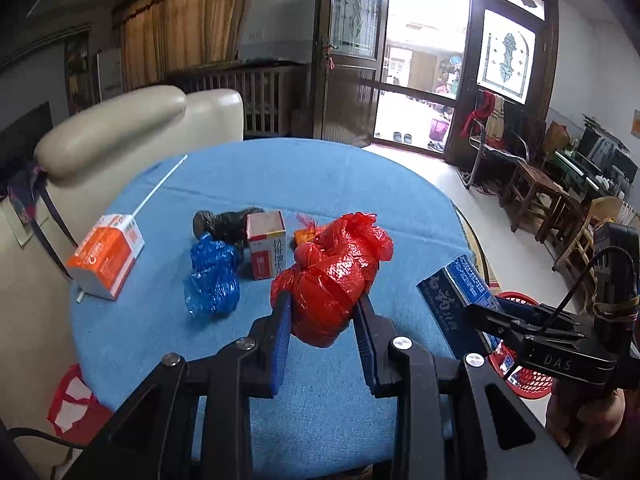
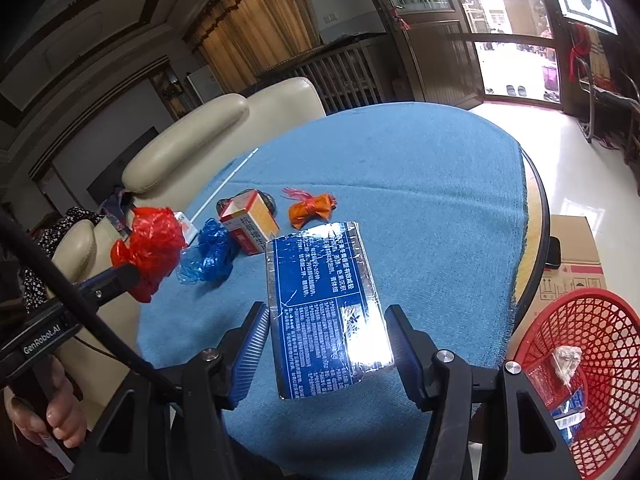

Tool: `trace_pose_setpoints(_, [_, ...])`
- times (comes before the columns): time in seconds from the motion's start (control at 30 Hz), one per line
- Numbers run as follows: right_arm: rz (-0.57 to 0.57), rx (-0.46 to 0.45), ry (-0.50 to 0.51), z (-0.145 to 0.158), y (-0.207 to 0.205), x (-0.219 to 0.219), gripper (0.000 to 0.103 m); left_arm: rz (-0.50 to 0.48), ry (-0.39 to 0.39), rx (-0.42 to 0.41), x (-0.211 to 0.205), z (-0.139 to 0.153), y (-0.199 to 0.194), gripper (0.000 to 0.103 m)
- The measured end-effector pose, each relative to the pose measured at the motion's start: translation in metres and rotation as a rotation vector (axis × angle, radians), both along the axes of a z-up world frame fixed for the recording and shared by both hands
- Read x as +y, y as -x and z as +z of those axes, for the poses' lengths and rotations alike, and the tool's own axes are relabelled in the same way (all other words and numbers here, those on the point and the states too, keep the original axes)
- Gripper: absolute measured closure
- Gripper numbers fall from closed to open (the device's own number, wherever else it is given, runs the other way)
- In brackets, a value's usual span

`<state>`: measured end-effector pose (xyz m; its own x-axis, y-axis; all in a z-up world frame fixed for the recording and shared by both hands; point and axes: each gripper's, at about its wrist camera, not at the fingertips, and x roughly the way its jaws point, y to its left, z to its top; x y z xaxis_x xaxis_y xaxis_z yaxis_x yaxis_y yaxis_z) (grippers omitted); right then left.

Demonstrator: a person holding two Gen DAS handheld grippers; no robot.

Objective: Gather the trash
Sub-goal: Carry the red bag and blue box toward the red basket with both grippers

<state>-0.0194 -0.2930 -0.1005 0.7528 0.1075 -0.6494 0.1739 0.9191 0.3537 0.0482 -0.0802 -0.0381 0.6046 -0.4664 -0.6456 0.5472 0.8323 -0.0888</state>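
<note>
My left gripper (image 1: 322, 312) is shut on a crumpled red plastic bag (image 1: 334, 276), lifted above the blue tablecloth (image 1: 280, 176). From the right wrist view the same red plastic bag (image 2: 150, 246) shows at the left. My right gripper (image 2: 326, 338) is shut on a flat blue foil packet (image 2: 322, 308), held off the table; from the left wrist view that foil packet (image 1: 460, 284) shows at the right. On the cloth lie a blue plastic bag (image 1: 212, 276), a small red-and-white box (image 1: 266, 248), an orange-and-white box (image 1: 106, 256), a dark lump (image 1: 224, 222) and an orange wrapper (image 2: 312, 208).
A red mesh basket (image 2: 592, 368) with some trash in it stands on the floor at the table's right, beside a cardboard box (image 2: 572, 256). A cream sofa (image 1: 132, 128) borders the table's left side. A white stick (image 1: 160, 186) lies on the cloth. Wooden stools (image 1: 540, 196) stand at the right wall.
</note>
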Motion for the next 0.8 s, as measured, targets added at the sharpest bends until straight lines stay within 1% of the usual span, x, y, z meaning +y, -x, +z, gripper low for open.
trace_pose_setpoints(0.13, [0.014, -0.018, 0.012, 0.006, 0.005, 0.006, 0.04, -0.012, -0.005, -0.025, -0.003, 0.006, 0.009, 0.071])
trace_pose_setpoints(0.23, [0.021, -0.015, 0.017, 0.005, 0.007, 0.009, 0.04, -0.021, -0.016, -0.05, -0.004, 0.01, 0.017, 0.071])
trace_pose_setpoints(0.33, [0.026, -0.01, 0.017, 0.003, 0.009, 0.011, 0.04, -0.026, -0.02, -0.057, -0.004, 0.011, 0.021, 0.071])
trace_pose_setpoints(0.53, [0.023, -0.01, 0.015, 0.002, 0.01, 0.011, 0.04, -0.01, -0.011, -0.055, 0.0, 0.011, 0.021, 0.071])
trace_pose_setpoints(0.8, [0.013, -0.023, 0.012, 0.005, 0.015, 0.01, 0.04, -0.001, -0.027, -0.046, -0.003, 0.007, 0.026, 0.071])
